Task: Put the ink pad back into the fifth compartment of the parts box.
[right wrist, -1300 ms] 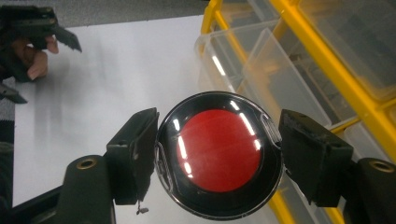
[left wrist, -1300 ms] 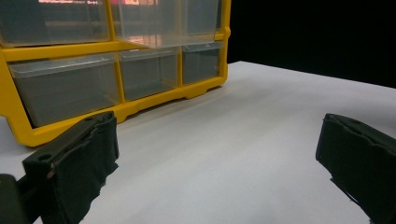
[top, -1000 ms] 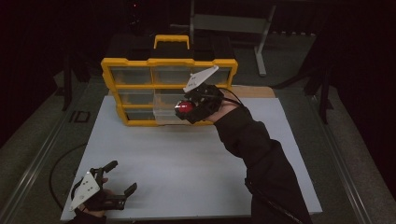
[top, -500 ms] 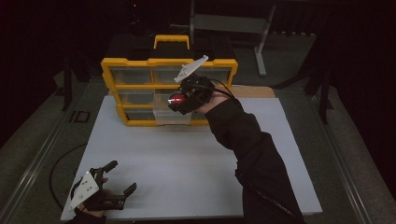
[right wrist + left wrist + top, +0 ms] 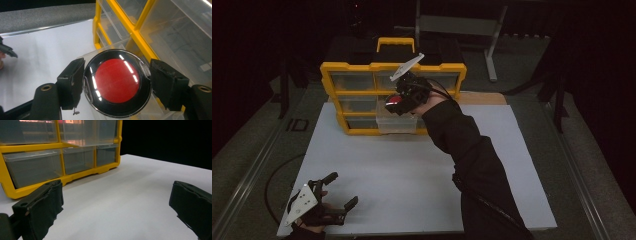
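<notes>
A round black disc with a red centre sits clamped between the two black pads of my right gripper. In the high view that gripper hovers in front of the yellow drawer cabinet, above a clear drawer pulled out of its bottom row; the red disc shows at its tip. My left gripper rests at the near left corner of the white board, jaws wide apart with nothing between them. Its own view shows the cabinet ahead.
The cabinet holds several clear drawers in yellow frames and has a yellow handle on top. A metal stand stands behind it. Dark floor surrounds the board, and a cable curves off its left side.
My right gripper has carried the red disc leftward along the cabinet front, to above the pulled-out drawer. The left gripper has stayed where it was.
</notes>
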Demonstrator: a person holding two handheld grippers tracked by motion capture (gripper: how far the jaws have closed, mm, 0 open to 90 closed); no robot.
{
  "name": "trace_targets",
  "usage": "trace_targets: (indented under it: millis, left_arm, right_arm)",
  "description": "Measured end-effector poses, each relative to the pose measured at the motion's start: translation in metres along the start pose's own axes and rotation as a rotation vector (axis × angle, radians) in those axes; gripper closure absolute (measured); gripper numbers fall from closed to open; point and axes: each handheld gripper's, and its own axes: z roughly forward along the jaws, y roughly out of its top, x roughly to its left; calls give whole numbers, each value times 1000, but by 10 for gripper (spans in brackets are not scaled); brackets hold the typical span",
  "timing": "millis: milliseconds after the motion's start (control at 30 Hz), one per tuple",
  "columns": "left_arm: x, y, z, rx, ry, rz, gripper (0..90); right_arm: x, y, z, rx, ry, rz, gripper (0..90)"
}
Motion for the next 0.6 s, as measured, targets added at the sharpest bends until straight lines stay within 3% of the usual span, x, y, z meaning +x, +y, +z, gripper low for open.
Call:
trace_targets:
  millis: [200,600]
  left_arm:
    - [0,0,0,0,-4,-1,2]
    - [0,-1,1,3,-12,-7,2]
  right_arm:
    - [-5,-3,17,20,2,27,303]
    - [-9,-9,31,35,5,56,302]
